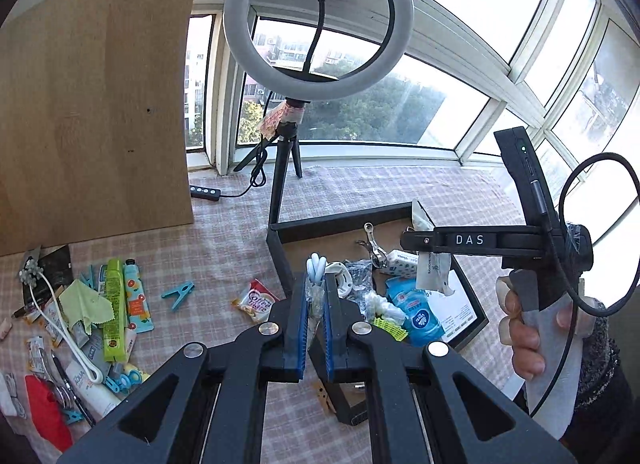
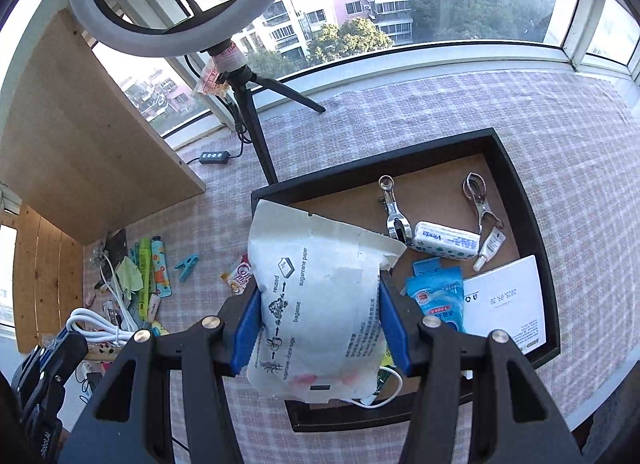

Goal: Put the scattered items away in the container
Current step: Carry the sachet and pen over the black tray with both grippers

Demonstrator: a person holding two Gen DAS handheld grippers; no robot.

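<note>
Overhead, right tongs (image 2: 316, 328) clamping a paper pouch (image 2: 320, 304), left tongs (image 1: 316, 328) pinching a clear packet (image 1: 315, 288), above the tray's near-left rim (image 2: 256, 200).

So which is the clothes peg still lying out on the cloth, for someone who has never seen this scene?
Start at the black tray on the checked cloth and look to its left. Between the tray and the heap of tubes lies a coffee sachet, and beyond it the peg. It is the turquoise plastic one, lying alone; the two metal clips are already in the tray.
</note>
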